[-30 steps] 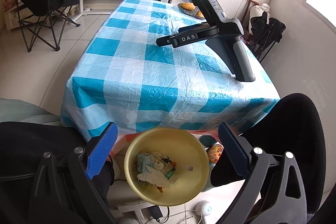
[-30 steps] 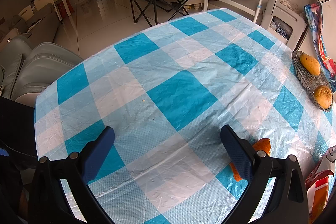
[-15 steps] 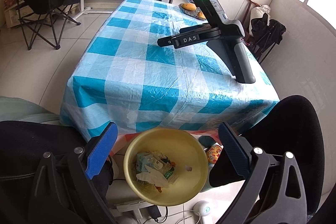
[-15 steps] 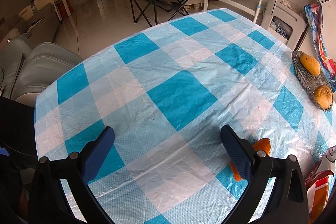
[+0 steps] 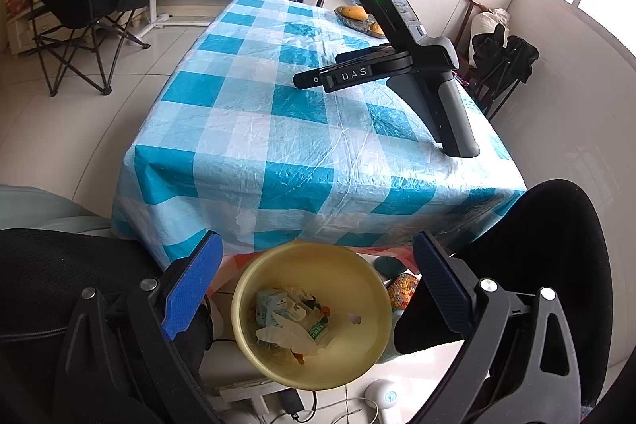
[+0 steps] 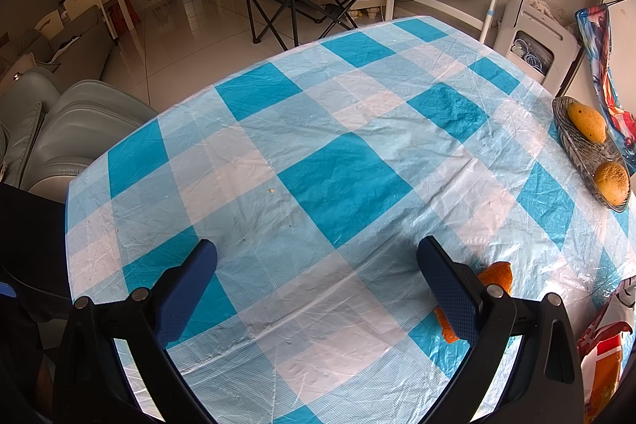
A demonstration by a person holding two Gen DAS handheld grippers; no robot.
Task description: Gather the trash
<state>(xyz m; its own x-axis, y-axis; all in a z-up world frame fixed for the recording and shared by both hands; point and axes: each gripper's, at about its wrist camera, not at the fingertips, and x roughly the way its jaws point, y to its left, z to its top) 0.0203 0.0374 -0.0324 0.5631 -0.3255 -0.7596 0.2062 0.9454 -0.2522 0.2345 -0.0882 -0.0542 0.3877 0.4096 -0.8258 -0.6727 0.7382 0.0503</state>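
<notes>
The surface [image 6: 342, 181], under a blue-and-white check cloth, fills most of both views. The left tongs [image 5: 316, 279] hang released and empty above a yellow bin [image 5: 369, 289] that stands on the floor just off the surface's near edge, with a carton, wrappers and other trash [image 5: 292, 320] in its bottom. The right tongs [image 6: 318, 273] rest on the surface, also released and grasping nothing. A fruit basket [image 6: 572, 150] sits at the far right edge. An orange peel [image 6: 495, 275] lies on the cloth just beside the right finger [image 6: 447, 287], partly hidden behind it.
</notes>
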